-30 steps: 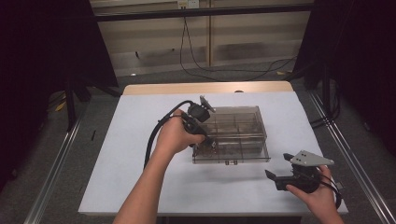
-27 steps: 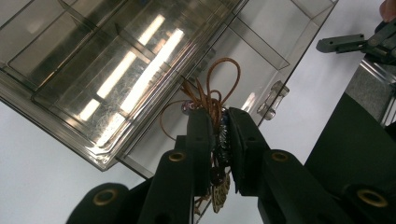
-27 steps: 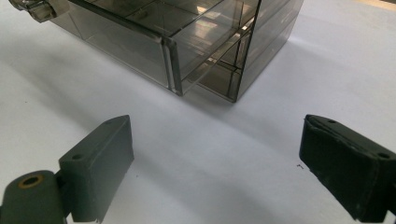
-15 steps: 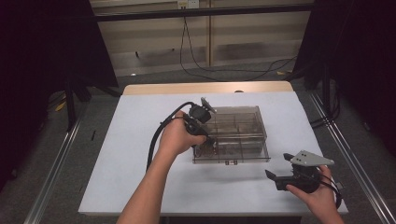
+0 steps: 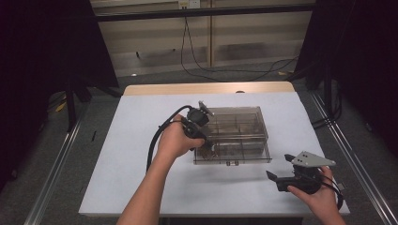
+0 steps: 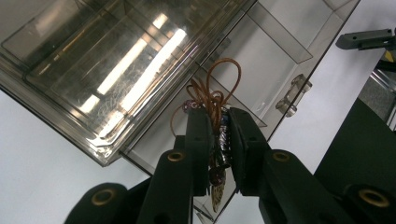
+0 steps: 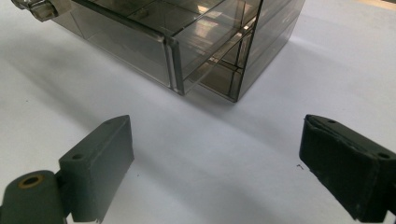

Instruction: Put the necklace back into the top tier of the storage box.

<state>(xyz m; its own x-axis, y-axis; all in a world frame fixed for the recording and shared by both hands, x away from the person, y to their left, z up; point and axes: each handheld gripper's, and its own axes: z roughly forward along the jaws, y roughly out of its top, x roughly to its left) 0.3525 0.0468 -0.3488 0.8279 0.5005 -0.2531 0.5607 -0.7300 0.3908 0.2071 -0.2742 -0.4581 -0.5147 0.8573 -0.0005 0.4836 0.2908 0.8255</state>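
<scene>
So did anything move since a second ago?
Hardly anything. The left claw stays shut on the brown cord trinket over the clear box, at most a tiny shift. The right claw stays open, resting on the table near the box's corner.

From my seat the compartment box (image 5: 237,136) sits on the counter (image 5: 141,122), about midway across and a little toward the far side, with its latches on the near wall facing me. My left tool (image 5: 205,140) is over the box's near left corner, jaws pointing down into that corner compartment, and between them hangs the corded trinket (image 6: 215,116), above the compartment floor. My right tool (image 5: 274,176) lies near the counter's near right corner, to the right of and in front of the box, well apart from it, jaws toward its near right corner.
</scene>
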